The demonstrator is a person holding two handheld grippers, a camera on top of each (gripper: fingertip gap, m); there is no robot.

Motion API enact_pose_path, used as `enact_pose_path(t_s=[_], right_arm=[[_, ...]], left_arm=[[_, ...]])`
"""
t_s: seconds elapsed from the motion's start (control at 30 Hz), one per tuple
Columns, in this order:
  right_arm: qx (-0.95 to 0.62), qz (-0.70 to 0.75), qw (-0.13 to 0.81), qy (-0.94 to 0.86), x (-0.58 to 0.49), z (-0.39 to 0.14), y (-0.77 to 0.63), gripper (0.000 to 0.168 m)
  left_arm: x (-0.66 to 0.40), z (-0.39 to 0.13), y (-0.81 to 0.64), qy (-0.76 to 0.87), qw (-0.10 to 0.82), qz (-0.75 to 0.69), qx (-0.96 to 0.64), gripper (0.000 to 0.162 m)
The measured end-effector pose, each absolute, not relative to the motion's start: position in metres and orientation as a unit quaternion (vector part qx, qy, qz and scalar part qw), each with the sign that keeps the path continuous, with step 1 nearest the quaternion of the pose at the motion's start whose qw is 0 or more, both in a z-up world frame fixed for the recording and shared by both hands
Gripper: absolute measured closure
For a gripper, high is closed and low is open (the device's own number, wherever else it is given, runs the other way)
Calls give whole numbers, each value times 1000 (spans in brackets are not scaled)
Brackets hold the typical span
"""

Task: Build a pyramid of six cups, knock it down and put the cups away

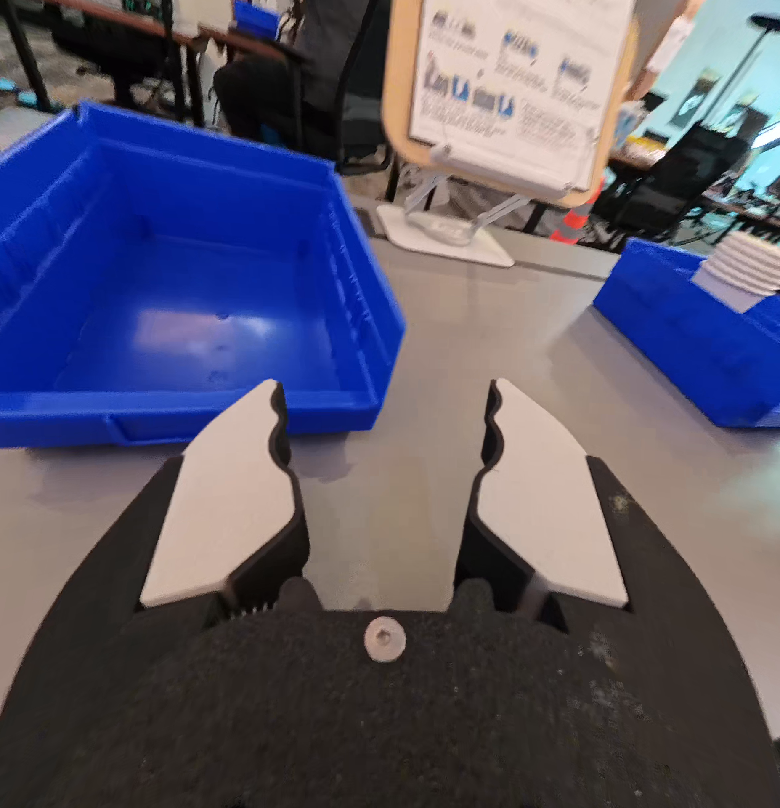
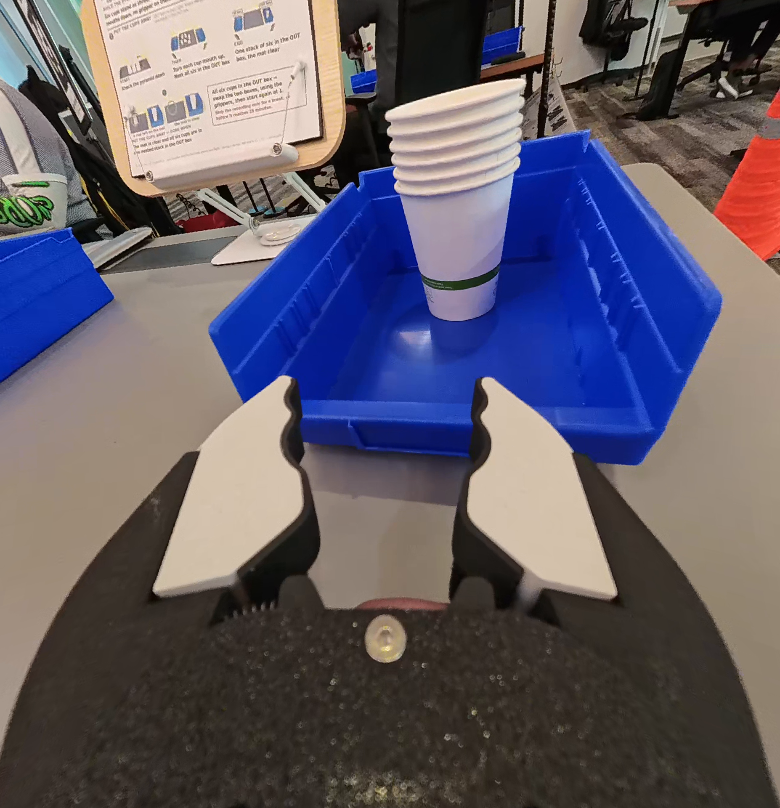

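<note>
Left gripper [image 1: 386, 411] hangs spread and empty over the grey worktop [image 1: 489, 350], beside a vacant blue plastic bin [image 1: 357, 306]. Right gripper [image 2: 386, 409], equally agape, holds nothing; ahead, nested white paper cups [image 2: 458, 210] stand upright inside another blue bin [image 2: 668, 315].

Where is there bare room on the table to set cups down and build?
The widest free patch is the grey table between the empty blue bin and the blue bin with the cup stack, running back to the stand's white base. The cup stack fills its bin's far end. Both the left gripper and right gripper hover open over bare table.
</note>
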State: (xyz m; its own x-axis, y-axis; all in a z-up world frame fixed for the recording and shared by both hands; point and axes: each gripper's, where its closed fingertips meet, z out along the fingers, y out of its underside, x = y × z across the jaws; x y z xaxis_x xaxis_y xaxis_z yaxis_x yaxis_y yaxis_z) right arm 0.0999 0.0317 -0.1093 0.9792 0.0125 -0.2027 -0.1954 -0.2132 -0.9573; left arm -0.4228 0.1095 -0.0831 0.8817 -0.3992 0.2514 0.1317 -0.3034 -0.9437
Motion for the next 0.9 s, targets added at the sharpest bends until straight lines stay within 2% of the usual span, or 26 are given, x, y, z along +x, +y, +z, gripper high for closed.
enact_pose_path(t_s=[0.13,0.2,0.43,0.53,0.67,0.77,0.83,0.9], right_arm=[[-772,86,626,69,106,-109,30,94],[-771,87,626,76,111,-109,29,94],[-763,96,631,102,125,-108,26,95],[-765,83,630,109,132,-108,24,96],[-776,54,617,123,146,-114,20,97],[-775,43,615,140,157,-116,17,96],[-776,47,611,150,160,-118,17,96],[-780,51,604,159,163,-121,17,95]], left_arm=[[-377,-60,86,120,607,-286,-732,82],[-341,-58,74,143,586,-308,-736,77],[-177,-60,40,282,543,-340,-714,85],[-98,-78,37,325,494,-345,-729,68],[-18,-100,55,338,461,-326,-753,66],[10,-120,83,322,448,-259,-793,61],[23,-124,94,306,440,-251,-806,65],[29,-130,106,296,439,-226,-817,76]])
